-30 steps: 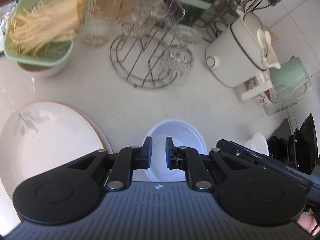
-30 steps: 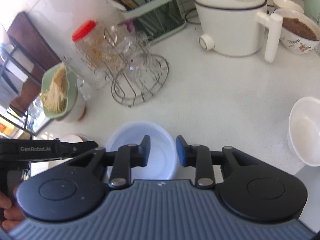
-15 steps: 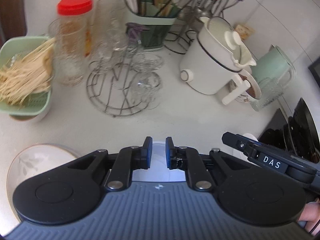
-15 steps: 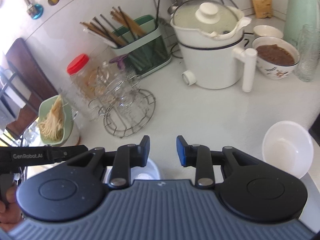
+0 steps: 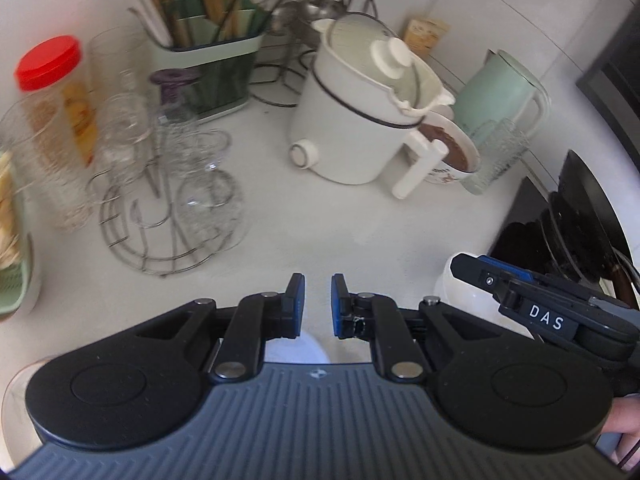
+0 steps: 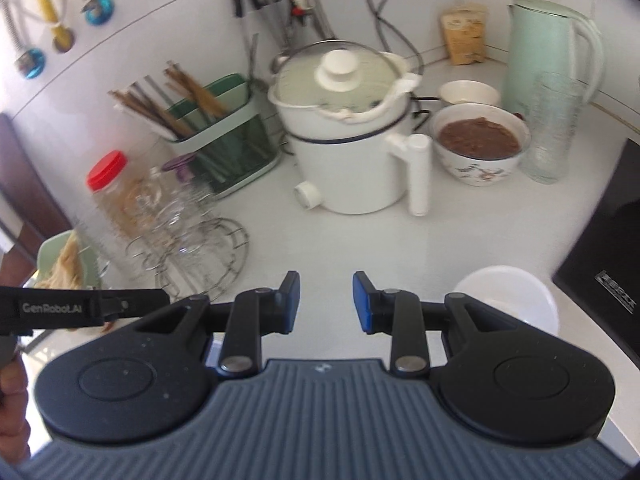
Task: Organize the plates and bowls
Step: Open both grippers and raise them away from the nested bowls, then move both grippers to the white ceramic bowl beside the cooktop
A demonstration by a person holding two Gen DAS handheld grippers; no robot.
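We take the lidded white electric cooking pot [image 6: 348, 152] at the back of the white desk [image 6: 460, 240] as our landmark. To its right a floral ceramic bowl of brown food [image 6: 478, 146] stands just beside its handle, with a ribbed clear glass tumbler [image 6: 554, 128] and a pale green plastic jug [image 6: 548, 46] further right. To its left are a green chopstick holder [image 6: 218, 140], a wire rack of upturned clear glasses [image 6: 192, 248] and a red-capped clear jar [image 6: 114, 188]; these are blurred.

In front of the pot and to the right, a plain white bowl [image 6: 508, 296] sits on the desk, partly covered by the right hand-held gripper [image 6: 326, 304], whose jaws stand moderately apart with nothing between them. The left hand-held gripper [image 5: 318, 304] has its jaws narrowed to a slim gap, also empty. Beneath it only a sliver of a pale blue-white bowl [image 5: 298, 350] shows, and a floral white plate's rim [image 5: 16, 396] is cut off at the left edge.
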